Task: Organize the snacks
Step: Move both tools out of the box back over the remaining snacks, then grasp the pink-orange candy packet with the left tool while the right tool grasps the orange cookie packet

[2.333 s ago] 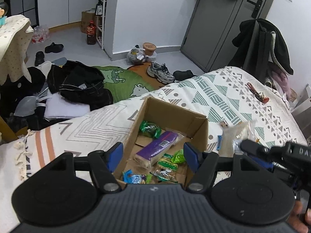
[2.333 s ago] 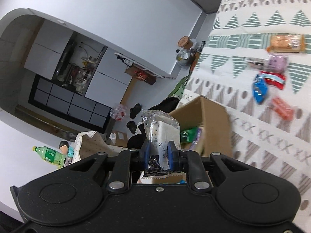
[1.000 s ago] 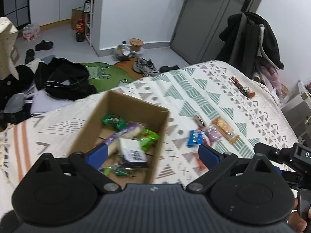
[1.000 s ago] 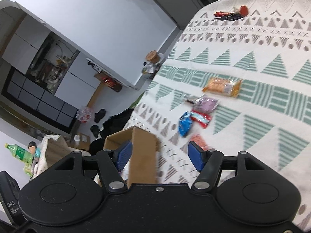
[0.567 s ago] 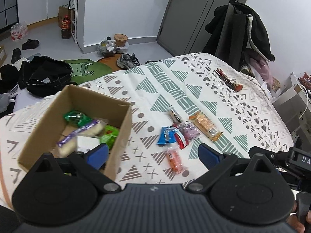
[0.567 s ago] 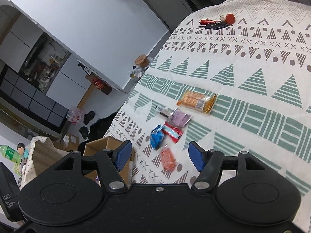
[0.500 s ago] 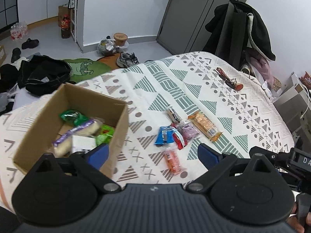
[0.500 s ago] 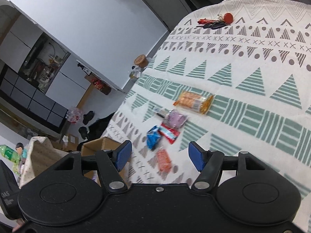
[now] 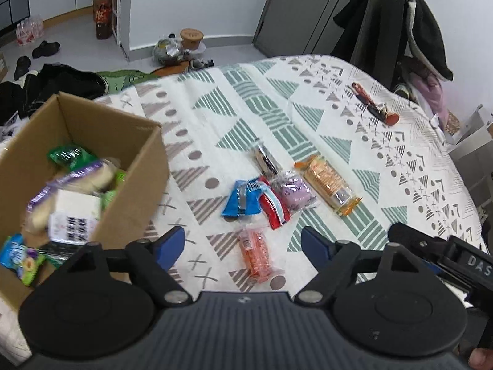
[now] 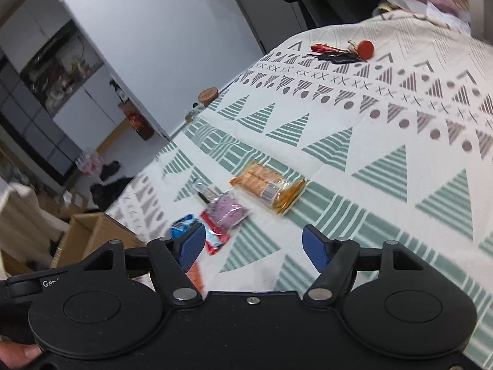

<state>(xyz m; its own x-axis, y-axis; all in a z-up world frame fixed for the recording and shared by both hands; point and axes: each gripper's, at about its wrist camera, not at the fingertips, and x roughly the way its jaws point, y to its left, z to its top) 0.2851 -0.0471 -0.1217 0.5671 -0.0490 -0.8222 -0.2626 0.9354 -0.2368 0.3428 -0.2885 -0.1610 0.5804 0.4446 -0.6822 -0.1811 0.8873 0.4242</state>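
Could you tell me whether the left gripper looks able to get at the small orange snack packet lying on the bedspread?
Probably yes: the left gripper is open, and the orange packet lies alone on the bedspread between its fingers, nothing on top.

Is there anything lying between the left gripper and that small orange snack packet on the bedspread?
Nothing visible does. The small orange snack packet lies alone on the patterned bedspread, just ahead of the open left gripper. The blue snack packet and red snack packet lie beyond it.

cardboard box cropped left, keys blurred
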